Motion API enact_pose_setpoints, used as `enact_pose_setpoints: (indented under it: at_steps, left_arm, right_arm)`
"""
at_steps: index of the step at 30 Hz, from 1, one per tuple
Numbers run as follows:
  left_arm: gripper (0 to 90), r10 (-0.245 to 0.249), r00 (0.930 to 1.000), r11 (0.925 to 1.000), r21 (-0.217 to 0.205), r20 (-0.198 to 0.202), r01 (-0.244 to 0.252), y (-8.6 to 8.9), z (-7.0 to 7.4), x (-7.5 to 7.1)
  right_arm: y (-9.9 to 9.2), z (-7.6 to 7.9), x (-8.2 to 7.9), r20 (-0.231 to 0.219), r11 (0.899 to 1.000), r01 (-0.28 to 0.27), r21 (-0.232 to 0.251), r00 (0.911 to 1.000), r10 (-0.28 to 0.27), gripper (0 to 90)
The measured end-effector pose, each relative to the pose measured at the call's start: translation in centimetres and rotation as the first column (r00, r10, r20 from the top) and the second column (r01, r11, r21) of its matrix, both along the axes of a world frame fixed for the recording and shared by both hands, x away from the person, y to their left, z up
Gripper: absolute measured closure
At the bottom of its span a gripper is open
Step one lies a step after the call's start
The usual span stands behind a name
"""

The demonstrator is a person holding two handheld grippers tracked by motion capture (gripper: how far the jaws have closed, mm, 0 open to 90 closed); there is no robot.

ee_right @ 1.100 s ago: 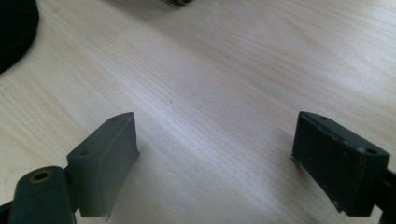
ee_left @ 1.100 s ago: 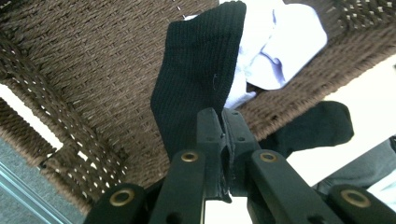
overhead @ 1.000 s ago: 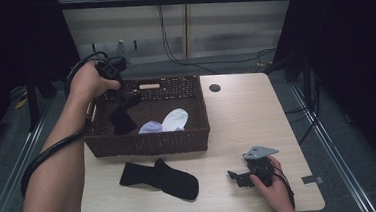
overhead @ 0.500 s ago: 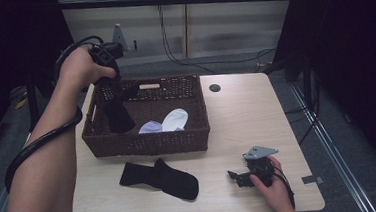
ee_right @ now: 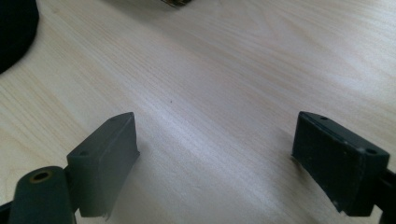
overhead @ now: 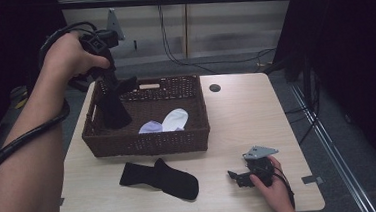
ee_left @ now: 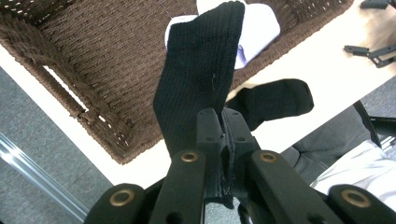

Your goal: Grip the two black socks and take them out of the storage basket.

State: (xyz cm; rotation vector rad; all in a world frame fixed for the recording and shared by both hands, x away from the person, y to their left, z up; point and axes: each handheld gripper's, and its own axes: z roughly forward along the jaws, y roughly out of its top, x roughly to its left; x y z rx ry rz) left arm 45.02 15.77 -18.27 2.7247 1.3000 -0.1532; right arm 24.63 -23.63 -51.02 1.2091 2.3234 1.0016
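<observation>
Socks look half sorted: my left tool (overhead: 110, 82) pinches one black sock (overhead: 113, 108) dangling over the basket (overhead: 145, 139) at upper left, its mate (overhead: 161, 177) lies on the desk (overhead: 246, 112), right tool (overhead: 238, 176) spread, idle.

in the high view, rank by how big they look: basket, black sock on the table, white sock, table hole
1. basket
2. black sock on the table
3. white sock, partly hidden behind the basket wall, so its full size is unsure
4. table hole
</observation>
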Motion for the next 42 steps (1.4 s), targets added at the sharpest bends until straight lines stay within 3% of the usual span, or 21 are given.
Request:
enact_pose_setpoints:
  at_steps: [6, 9, 16, 29, 42]
  left_arm:
    - [86.7, -0.017, 0.9998, 0.9998, -0.013, 0.006, 0.017, -0.2, 1.0, -1.4]
    - [86.7, -0.058, 0.9981, 0.9977, -0.033, 0.019, 0.059, -0.4, 1.4, -2.7]
    - [86.6, -0.081, 0.9959, 0.9961, -0.032, 0.039, 0.082, -0.7, 1.1, -4.5]
    - [86.4, -0.179, 0.9838, 0.9826, -0.05, 0.015, 0.179, -2.2, -3.0, -7.0]
    - [86.2, -0.274, 0.9618, 0.9586, -0.079, 0.007, 0.273, -5.2, -6.9, -9.0]
  right_arm:
    - [0.0, 0.0, 0.0, 0.001, 1.0, 0.001, 0.0, 1.0, -0.001, 13.2]
    - [0.0, 0.0, 0.0, 0.003, 1.0, 0.0, 0.0, 1.0, 0.0, 13.2]
    - [0.0, 0.0, 0.0, 0.002, 1.0, -0.001, -0.001, 1.0, 0.001, 13.2]
    - [0.0, 0.0, 0.0, 0.004, 1.0, -0.002, -0.001, 1.0, 0.002, 13.2]
    - [0.0, 0.0, 0.0, 0.004, 1.0, 0.001, 0.001, 1.0, -0.001, 13.2]
